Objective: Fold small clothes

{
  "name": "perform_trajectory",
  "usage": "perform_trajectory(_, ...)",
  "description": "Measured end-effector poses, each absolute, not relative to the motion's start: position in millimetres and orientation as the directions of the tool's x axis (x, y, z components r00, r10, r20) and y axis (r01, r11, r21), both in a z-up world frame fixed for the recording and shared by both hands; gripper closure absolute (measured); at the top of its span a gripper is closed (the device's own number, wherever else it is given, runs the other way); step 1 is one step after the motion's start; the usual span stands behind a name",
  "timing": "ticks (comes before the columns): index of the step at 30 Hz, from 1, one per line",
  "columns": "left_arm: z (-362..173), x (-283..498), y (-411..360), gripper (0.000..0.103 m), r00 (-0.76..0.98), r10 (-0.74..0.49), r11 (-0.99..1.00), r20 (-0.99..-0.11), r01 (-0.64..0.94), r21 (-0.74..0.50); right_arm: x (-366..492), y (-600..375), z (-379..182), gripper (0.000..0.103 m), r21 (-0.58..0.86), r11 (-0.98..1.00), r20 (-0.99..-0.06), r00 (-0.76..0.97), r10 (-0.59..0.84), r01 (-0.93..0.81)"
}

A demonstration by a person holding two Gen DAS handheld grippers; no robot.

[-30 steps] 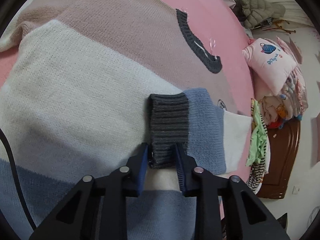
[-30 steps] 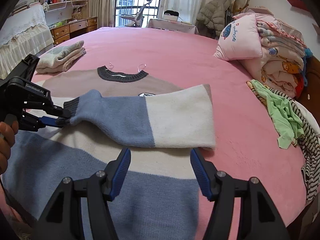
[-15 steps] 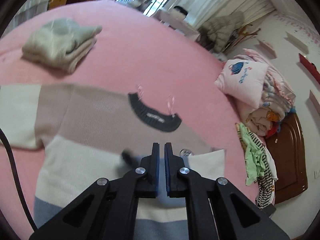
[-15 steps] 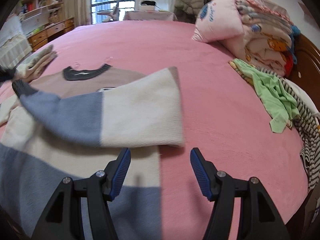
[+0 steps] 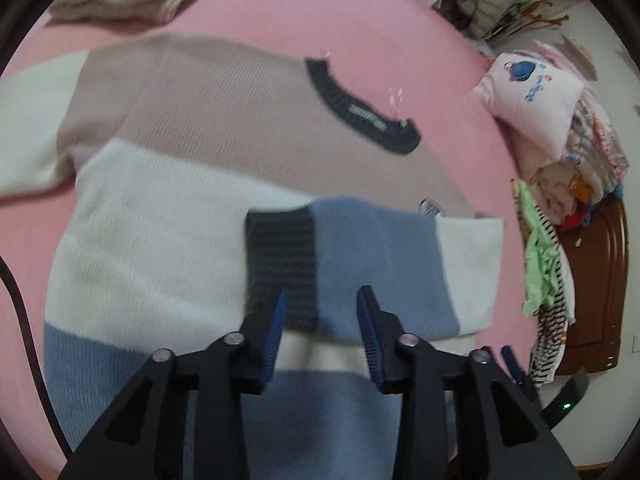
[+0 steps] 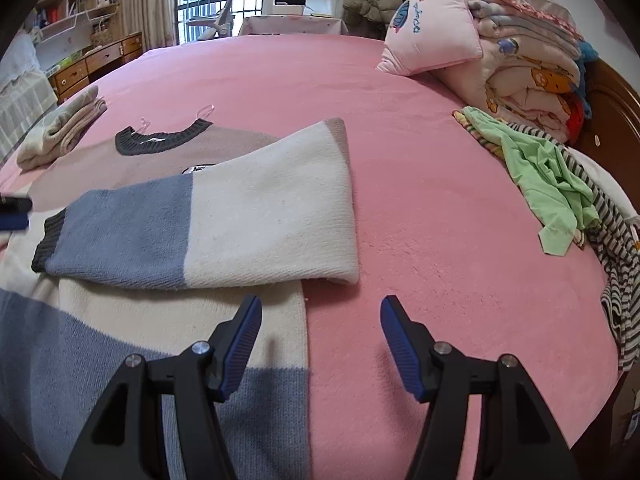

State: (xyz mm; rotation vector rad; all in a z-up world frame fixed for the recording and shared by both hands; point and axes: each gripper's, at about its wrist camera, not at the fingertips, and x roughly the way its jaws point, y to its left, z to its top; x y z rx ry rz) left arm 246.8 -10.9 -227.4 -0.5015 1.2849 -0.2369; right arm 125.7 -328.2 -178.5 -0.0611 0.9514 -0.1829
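Observation:
A striped knit sweater [image 5: 168, 216] in tan, cream and blue lies flat on the pink bed [image 5: 304, 12]. Its right sleeve [image 5: 372, 264], with a dark grey cuff [image 5: 280, 256], lies folded across the body. My left gripper [image 5: 320, 320] is open and empty, just above the cuff. The other sleeve [image 5: 36, 120] lies spread out to the left. In the right wrist view the folded sleeve [image 6: 224, 220] lies ahead of my right gripper [image 6: 320, 332], which is open and empty over the sweater's side edge [image 6: 300, 320]. The dark collar [image 6: 160, 140] lies beyond the sleeve.
A folded beige garment [image 6: 60, 128] lies at the far left of the bed. A pink pillow and stacked quilts [image 6: 500, 48] sit at the right, with a green and striped clothes pile [image 6: 560, 184] by the wooden headboard [image 6: 616, 120].
My left gripper let go of the grey cuff, rose away shut, then came back down over the cuff and opened. The sleeve now lies flat across the sweater. My right gripper stayed open.

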Motion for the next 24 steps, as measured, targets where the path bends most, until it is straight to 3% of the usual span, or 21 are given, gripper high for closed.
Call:
perform_trajectory(6,-254.1,235.1,2.6,0.042,0.226,-0.481,0.826,-0.847,-0.207,-0.524,123.0,-323.5,-176.7,0.041,-0.129,0.984,-0.798,0.576,-0.175,0.121)
perform_trajectory(9,-263.4,233.3,7.4,0.041,0.212,-0.533,0.779,-0.819,-0.254,-0.573,121.1,-320.8,-177.4,0.041,-0.133,0.984,-0.797,0.578,-0.176,0.117)
perform_trajectory(12,-274.0,233.5,4.3,0.044,0.215,-0.607,0.714,-0.765,-0.276,-0.644,120.1,-320.1,-179.0,0.041,-0.131,0.985,-0.799,0.576,-0.174,0.115)
perform_trajectory(16,-283.9,239.7,-6.8,0.058,0.231,-0.626,0.69,-0.744,-0.279,-0.668,120.0,-321.1,-181.0,0.041,-0.129,0.984,-0.802,0.572,-0.175,0.122)
perform_trajectory(21,-288.3,247.1,-12.6,0.059,0.295,-0.609,0.675,-0.736,-0.293,-0.677,120.5,-323.4,-180.9,0.041,-0.133,0.983,-0.799,0.574,-0.183,0.128)
perform_trajectory(24,-284.8,253.8,-18.3,0.074,0.314,-0.546,0.73,-0.777,-0.278,-0.625,121.7,-327.0,-180.9,0.041,-0.136,0.981,-0.797,0.573,-0.19,0.137)
